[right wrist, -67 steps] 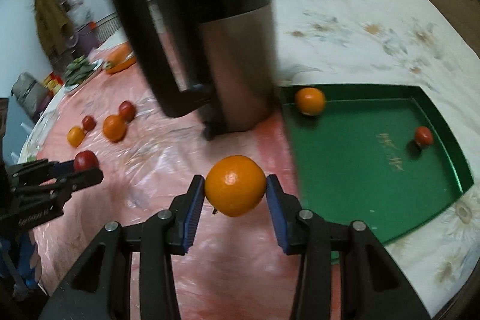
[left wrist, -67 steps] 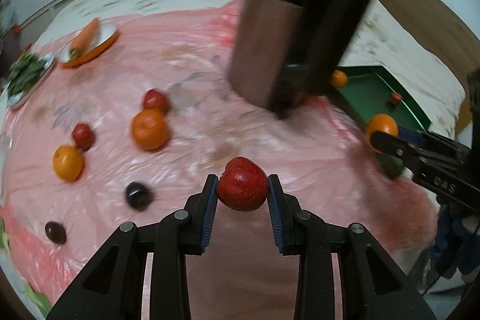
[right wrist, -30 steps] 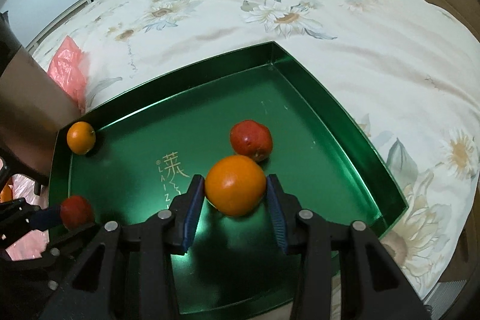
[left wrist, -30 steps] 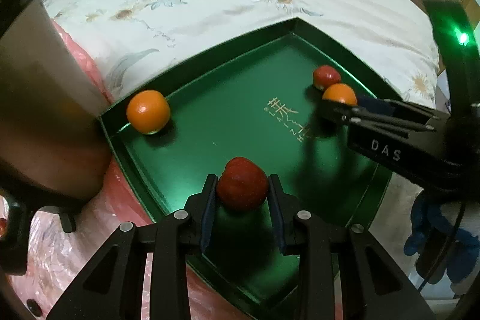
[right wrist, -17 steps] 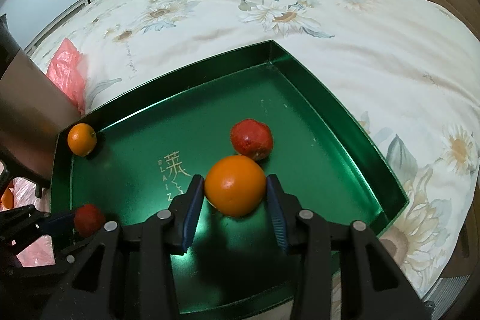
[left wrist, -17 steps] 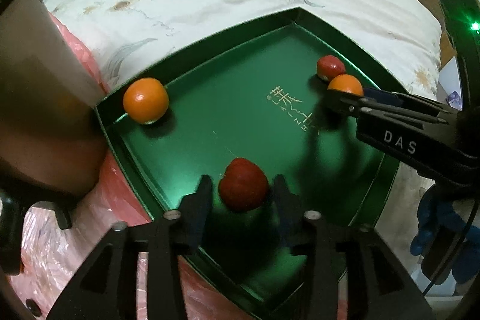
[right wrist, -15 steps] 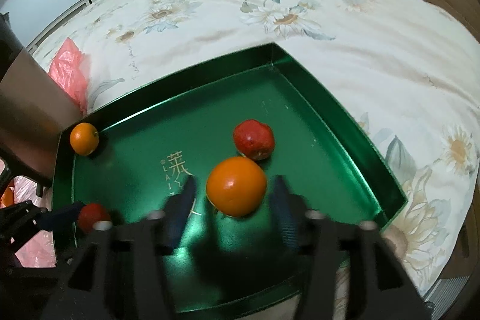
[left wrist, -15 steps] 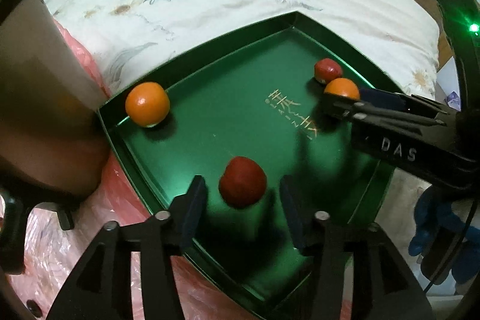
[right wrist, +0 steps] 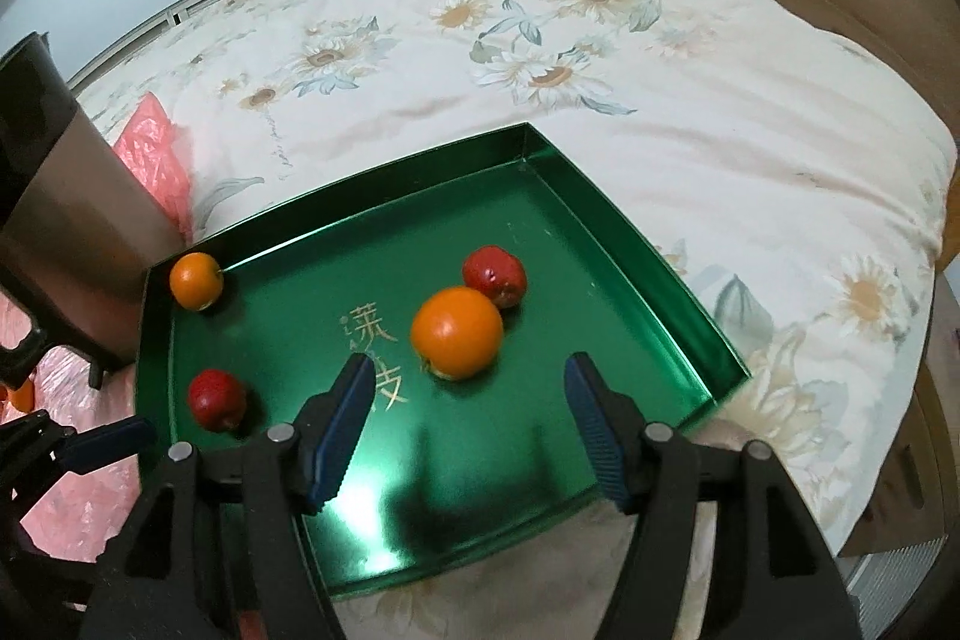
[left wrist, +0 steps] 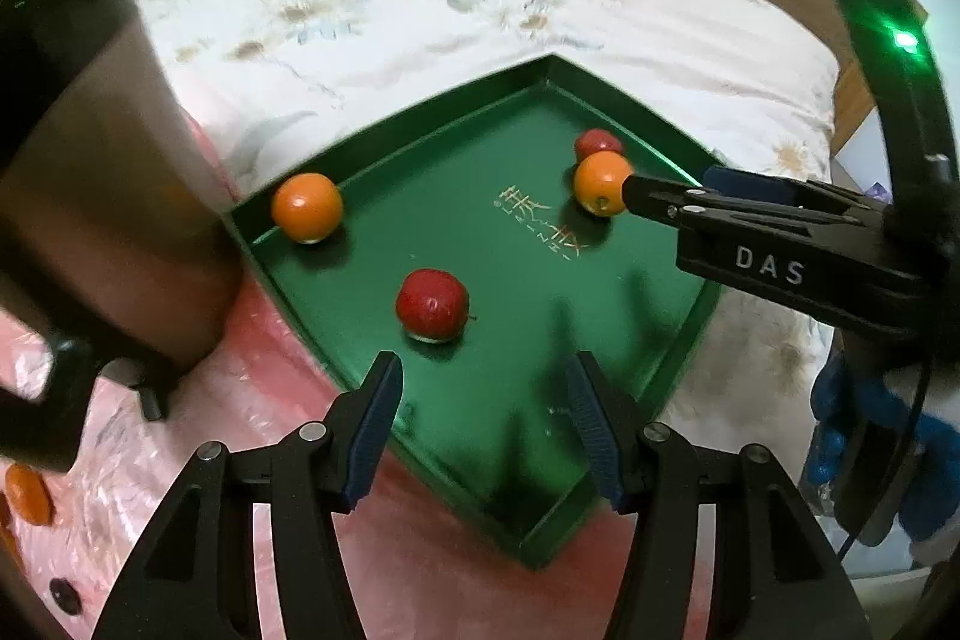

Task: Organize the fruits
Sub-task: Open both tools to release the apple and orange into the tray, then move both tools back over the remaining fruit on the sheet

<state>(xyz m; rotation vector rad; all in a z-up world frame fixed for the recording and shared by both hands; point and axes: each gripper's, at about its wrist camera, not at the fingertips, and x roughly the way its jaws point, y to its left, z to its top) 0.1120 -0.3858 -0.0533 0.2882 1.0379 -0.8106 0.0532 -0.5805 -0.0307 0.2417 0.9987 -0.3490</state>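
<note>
The left tongs (left wrist: 483,421) are spread wide and hold nothing, poised over the near edge of the green tray (left wrist: 672,334); a red fruit (left wrist: 431,305) is seen resting on the tray floor just beyond them. The right tongs (right wrist: 465,430) are likewise spread wide and empty, with an orange (right wrist: 457,331) lying on the tray just ahead, touching a second red fruit (right wrist: 495,275). A smaller orange (right wrist: 195,281) sits in the tray's corner beside a metal kettle (right wrist: 66,214). The tray rests on a floral bedspread (right wrist: 600,58).
</note>
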